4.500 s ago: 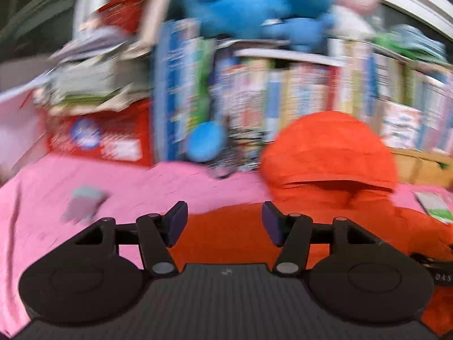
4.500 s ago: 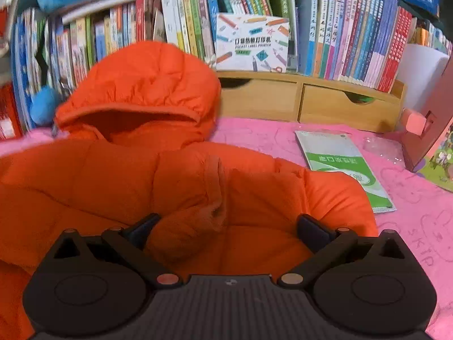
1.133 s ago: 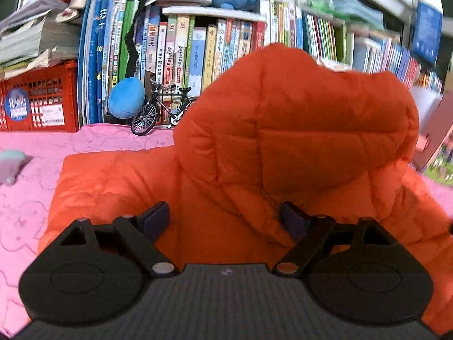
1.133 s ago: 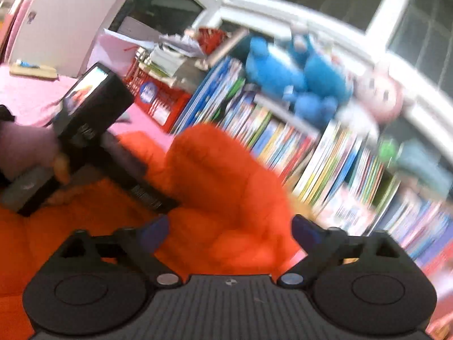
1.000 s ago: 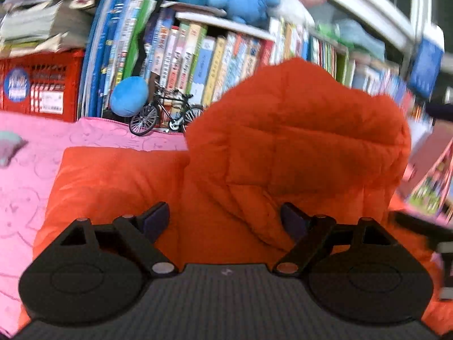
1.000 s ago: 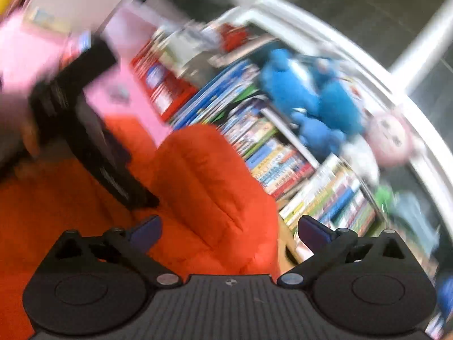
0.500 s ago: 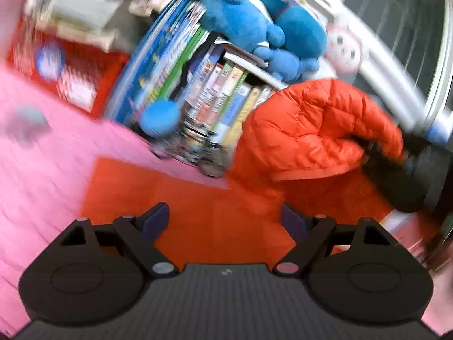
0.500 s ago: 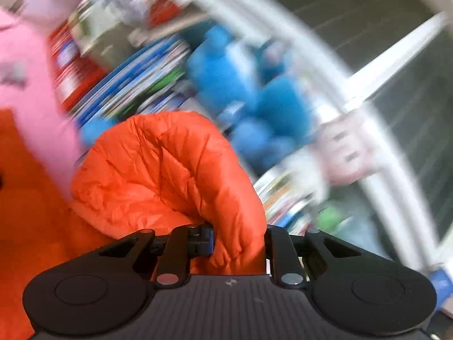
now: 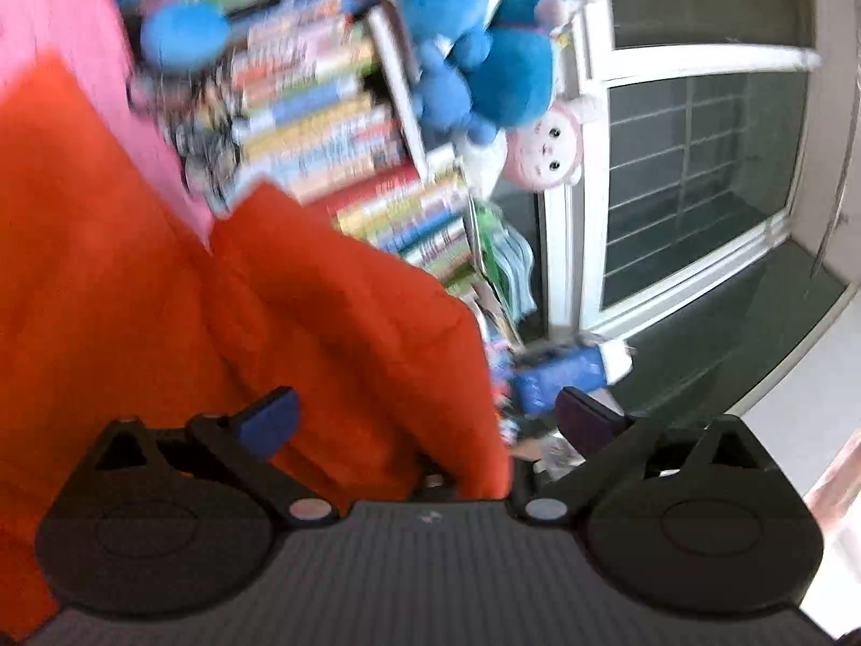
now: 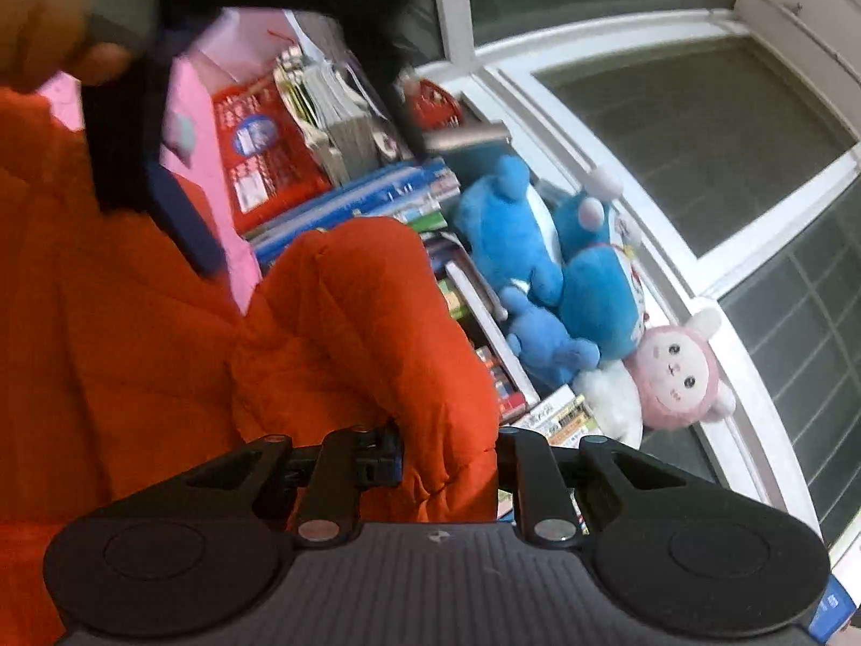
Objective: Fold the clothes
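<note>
White-framed window (image 10: 699,161), panes dark. Bookshelf (image 9: 333,124) packed with colourful books, blue plush toys (image 10: 538,269) and a pink doll (image 10: 678,371) set on top. Pink surface (image 9: 59,16) below.

Black ribbed gripper (image 10: 446,455), blue pads (image 9: 269,420), silver screws

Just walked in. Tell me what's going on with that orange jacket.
A person is folding an orange puffer jacket on a pink cloth, with a handheld gripper in each hand. The right gripper is shut on the jacket's hood. The left gripper is open, with hood fabric lying between its fingers but not pinched. Behind the jacket stand rows of books, with blue plush toys on top. The fold is not finished.
</note>
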Available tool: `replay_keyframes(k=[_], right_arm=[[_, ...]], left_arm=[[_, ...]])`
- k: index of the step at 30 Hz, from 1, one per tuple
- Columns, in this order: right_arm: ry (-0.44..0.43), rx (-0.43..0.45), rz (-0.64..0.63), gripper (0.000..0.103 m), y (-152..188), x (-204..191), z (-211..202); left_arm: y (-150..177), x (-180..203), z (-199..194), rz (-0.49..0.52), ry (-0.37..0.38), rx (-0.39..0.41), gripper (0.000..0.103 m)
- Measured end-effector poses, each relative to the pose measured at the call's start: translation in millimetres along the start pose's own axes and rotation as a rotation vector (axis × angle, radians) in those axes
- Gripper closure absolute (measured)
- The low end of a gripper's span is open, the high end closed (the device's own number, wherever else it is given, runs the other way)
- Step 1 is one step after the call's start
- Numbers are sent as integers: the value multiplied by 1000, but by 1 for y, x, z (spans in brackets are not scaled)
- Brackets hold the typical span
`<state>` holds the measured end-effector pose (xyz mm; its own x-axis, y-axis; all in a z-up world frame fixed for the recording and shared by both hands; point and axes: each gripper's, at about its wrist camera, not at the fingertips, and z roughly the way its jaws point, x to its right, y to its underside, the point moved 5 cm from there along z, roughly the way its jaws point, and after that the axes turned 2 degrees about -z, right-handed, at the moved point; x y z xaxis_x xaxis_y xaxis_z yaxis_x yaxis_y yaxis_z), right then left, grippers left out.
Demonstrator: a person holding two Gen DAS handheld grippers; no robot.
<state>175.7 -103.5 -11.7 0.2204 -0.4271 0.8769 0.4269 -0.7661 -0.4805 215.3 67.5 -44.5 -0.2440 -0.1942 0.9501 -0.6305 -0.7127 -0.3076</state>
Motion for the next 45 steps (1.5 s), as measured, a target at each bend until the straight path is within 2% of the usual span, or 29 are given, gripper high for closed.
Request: replay_keyframes(k=[2,4,5,6,9,11,15,16,19,23,25,30,31,32,33,34,35,36,39,43,45], right_arm=[[-15,17,-10,83,-1,-7,-10],[-30,33,-21,83,-2,-14,-21],[-38,42,-26,83,-2,-18,-26],[-62,42,-10,83,-3,-20,-33],[-167,-6,231,73,4,-5,-51],[-238,-39,396,49,8,6,-64],[-592,-141,1350,39,67,49,-59],[-679,-166,1594,34,81,62,-57],[-731,-155,1884,7,106,64,-39],[-780,-130,2250,2,140,66,-12],[-742,-126,2289,0,143,72,8],[-681,-295,2359,0,163,65,60],[-668,-331,2369,5,168,63,70],[-647,-312,2314,23,164,68,71],[-624,-286,2250,36,160,74,71],[-601,-261,2186,60,156,79,72],[-579,-236,2122,68,152,85,72],[-557,-212,2058,71,148,91,73],[-566,-218,1951,76,144,90,68],[-581,-231,1814,81,141,87,62],[-606,-328,1767,83,148,71,54]], left_arm=[[-1,4,14,11,-31,-47,0],[0,7,26,60,-101,-54,10],[2,8,30,70,-118,-56,34],[4,8,34,78,-132,-59,50],[8,9,42,87,-156,-60,70],[8,10,42,66,-148,-60,74],[1,12,42,1,-119,-42,82],[-1,13,42,-13,-112,-34,82],[-6,17,43,-61,-81,-20,83],[-4,21,44,-55,-76,-20,83],[-1,23,43,-36,-79,-24,83],[4,24,43,30,-104,-44,83],[6,24,42,45,-109,-52,83],[7,23,41,56,-106,-62,83],[8,23,40,66,-101,-71,82],[10,22,39,72,-93,-83,82],[12,21,38,76,-87,-94,82],[13,21,37,78,-82,-103,82],[19,21,34,98,-69,-134,82],[28,14,26,150,-138,-201,82],[35,7,20,174,-177,-241,82]])
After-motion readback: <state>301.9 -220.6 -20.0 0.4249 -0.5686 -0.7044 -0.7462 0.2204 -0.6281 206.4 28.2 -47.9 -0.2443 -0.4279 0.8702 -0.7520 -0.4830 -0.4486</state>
